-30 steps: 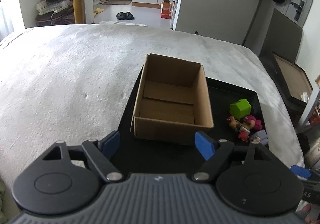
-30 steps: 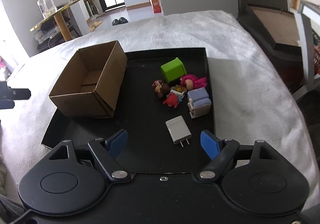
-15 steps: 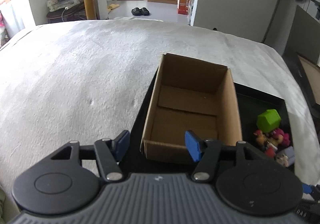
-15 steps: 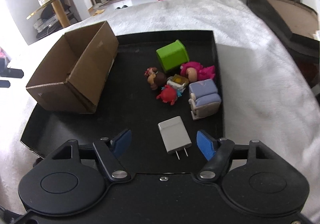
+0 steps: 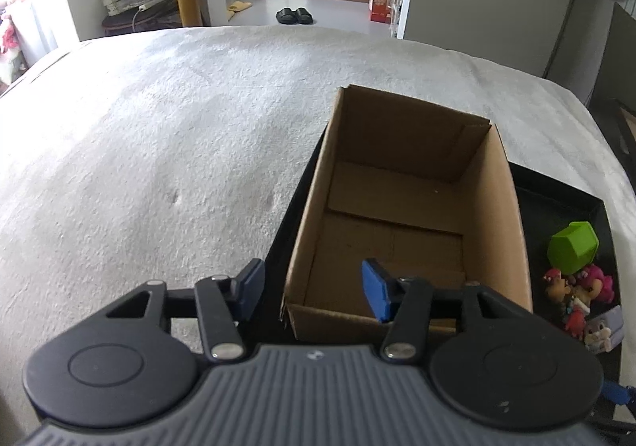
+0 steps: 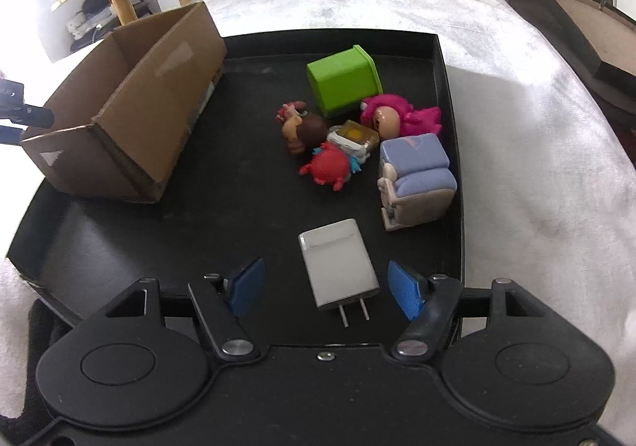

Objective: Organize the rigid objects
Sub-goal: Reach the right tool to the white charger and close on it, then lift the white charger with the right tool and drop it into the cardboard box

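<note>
The right gripper (image 6: pixel 322 289) hangs low over the black tray (image 6: pixel 451 152). Its jaws have just been closing, and the white charger (image 6: pixel 338 263) lies flat between them. The blue pads (image 6: pixel 403 293) do not touch it yet, so this gripper grasps nothing. The charger's two metal pins point back at the gripper.

The left gripper (image 5: pixel 312 293) is down at the near corner of the box (image 5: pixel 512 231). Its jaws have also just been closing. One pad is outside the box's near left corner and the other is inside. The wall stands between them, but they are not pinching it yet, so this gripper is empty too.

The box is open and has nothing in it. It sits on the left part of the tray. The toys (image 6: pixel 338 152) lie in a heap on the right part, near the green block (image 6: pixel 344 82) and the little purple chair (image 6: pixel 417 179).

This looks like the first step: grab the charger while the other gripper steadies the box. Next, the right gripper should go a bit lower and squeeze the charger's long sides. Then it can lift it and carry it left to the box. The charger is smooth, so it may slip.
</note>
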A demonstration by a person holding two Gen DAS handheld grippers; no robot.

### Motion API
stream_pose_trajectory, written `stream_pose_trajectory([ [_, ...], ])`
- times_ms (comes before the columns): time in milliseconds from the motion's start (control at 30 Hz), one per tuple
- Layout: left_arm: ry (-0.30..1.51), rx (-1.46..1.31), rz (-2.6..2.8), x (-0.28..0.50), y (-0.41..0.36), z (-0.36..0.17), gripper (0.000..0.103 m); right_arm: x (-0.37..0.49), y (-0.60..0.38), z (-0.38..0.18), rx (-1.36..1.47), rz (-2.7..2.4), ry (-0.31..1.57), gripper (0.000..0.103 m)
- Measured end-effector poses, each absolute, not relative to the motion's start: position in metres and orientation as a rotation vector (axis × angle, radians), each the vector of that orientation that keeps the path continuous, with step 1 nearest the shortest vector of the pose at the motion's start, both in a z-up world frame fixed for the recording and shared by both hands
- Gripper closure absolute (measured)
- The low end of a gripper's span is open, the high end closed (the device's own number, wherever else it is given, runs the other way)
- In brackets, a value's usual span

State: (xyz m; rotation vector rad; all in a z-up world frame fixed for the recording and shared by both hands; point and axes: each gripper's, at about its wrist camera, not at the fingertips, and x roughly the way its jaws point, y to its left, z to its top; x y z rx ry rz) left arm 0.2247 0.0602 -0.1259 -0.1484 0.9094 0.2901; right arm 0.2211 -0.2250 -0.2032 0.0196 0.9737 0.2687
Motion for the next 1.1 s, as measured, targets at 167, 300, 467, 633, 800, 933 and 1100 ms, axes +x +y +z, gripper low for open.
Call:
stream_pose_trajectory([
  [167, 0.926, -0.171, 0.285, 0.226, 0.06, -0.136, 0.059, 0.225, -0.223, -0.213, -0.01, 0.276, 0.964, 0.046],
  [300, 0.914, -0.173, 0.299, 0.221, 0.062, -0.136, 0.079, 0.222, -0.221, -0.218, -0.052, 0.273, 0.962, 0.066],
  [467, 0.907, -0.19, 0.27, 0.211, 0.067, -0.133, 0.096, 0.22, -0.221, -0.216, -0.023, 0.281, 0.974, 0.066],
  [633, 0.916, -0.181, 0.224, 0.198, 0.062, -0.132, 0.096, 0.217, -0.218, -0.211, -0.024, 0.276, 0.972, 0.067],
  [800, 0.934, -0.161, 0.176, 0.188, 0.061, -0.13, 0.096, 0.213, -0.215, -0.202, -0.014, 0.271, 0.957, 0.066],
  [933, 0.955, -0.15, 0.149, 0.18, 0.064, -0.129, 0.096, 0.21, -0.213, -0.197, -0.013, 0.269, 0.948, 0.066],
  [1100, 0.986, -0.133, 0.144, 0.172, 0.067, -0.129, 0.096, 0.205, -0.209, -0.191, -0.02, 0.282, 0.93, 0.067],
])
